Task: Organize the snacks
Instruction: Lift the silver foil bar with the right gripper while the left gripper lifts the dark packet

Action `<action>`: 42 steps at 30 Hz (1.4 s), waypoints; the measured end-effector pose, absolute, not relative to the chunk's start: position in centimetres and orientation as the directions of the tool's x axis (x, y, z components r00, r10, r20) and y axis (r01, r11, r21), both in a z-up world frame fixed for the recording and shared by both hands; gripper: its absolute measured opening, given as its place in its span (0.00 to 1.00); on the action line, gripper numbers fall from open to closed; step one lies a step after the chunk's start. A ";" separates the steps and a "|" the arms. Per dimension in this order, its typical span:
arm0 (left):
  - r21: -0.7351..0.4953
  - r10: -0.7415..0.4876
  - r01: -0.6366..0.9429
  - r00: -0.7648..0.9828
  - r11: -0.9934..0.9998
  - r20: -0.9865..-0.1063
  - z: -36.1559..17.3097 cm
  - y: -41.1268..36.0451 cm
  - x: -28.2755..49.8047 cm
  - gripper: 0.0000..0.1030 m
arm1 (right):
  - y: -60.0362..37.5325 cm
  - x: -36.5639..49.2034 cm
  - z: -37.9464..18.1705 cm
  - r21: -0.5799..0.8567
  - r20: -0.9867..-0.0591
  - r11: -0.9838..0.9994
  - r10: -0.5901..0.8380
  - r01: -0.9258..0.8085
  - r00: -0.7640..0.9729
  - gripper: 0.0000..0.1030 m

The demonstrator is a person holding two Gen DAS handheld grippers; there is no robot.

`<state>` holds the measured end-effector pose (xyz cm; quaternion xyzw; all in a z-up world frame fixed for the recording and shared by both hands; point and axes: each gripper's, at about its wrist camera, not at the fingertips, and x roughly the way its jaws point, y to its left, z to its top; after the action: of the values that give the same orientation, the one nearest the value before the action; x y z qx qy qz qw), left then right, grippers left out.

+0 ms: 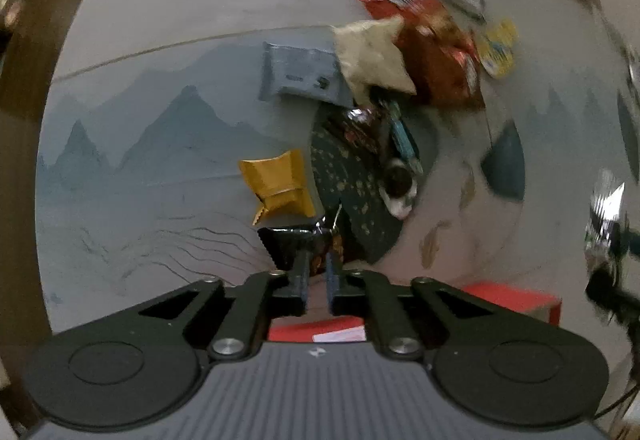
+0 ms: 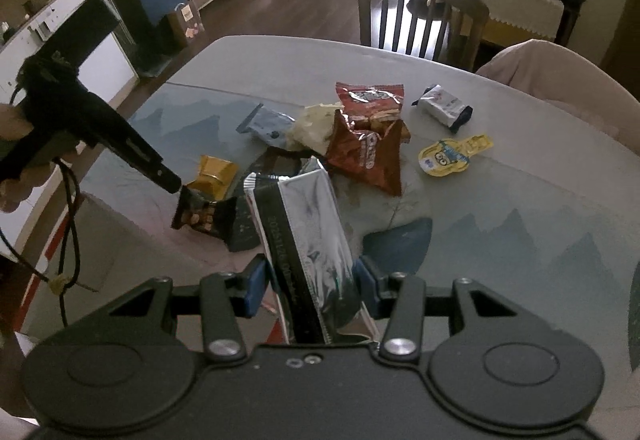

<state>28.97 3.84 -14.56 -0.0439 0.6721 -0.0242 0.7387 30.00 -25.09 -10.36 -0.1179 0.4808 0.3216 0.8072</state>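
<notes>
My left gripper (image 1: 316,274) points straight down, shut on the top edge of a small black snack packet (image 1: 296,242), which hangs just above the table. The right wrist view shows this left gripper (image 2: 176,185) pinching that black packet (image 2: 204,215) from the left. My right gripper (image 2: 311,280) is shut on a long silver foil packet (image 2: 308,232) that stands up between its blue pads; the same silver foil packet (image 1: 604,215) shows at the right edge of the left wrist view. A gold packet (image 2: 214,173) lies beside the black one.
On the grey table (image 2: 520,220) lie red chip bags (image 2: 368,151), a beige packet (image 2: 314,123), a grey-blue packet (image 2: 266,123), a yellow cartoon cup (image 2: 448,155) and a white-and-black packet (image 2: 444,105). A red box (image 1: 512,300) sits below the left gripper. A chair (image 2: 420,11) stands behind.
</notes>
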 end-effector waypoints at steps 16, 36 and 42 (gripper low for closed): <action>0.021 0.014 -0.042 -0.157 0.999 -0.987 -22.7 1.7 33.1 0.73 | -25.6 31.7 -12.8 0.179 -0.853 0.760 0.437 -0.624 0.287 0.46; 0.055 -0.004 -0.281 -0.207 0.958 -0.978 -23.4 6.4 33.9 0.78 | -24.4 33.3 -14.7 0.211 -0.847 0.714 0.474 -0.668 0.239 0.46; 0.059 -0.004 -0.256 -0.238 0.965 -0.971 -24.7 6.8 34.0 0.78 | -24.3 33.7 -14.8 0.222 -0.842 0.703 0.488 -0.676 0.232 0.46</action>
<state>34.01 6.78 -24.73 -0.0834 0.7800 0.1029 0.6116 33.72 -24.35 -14.84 -0.0948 0.4947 0.3734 0.7790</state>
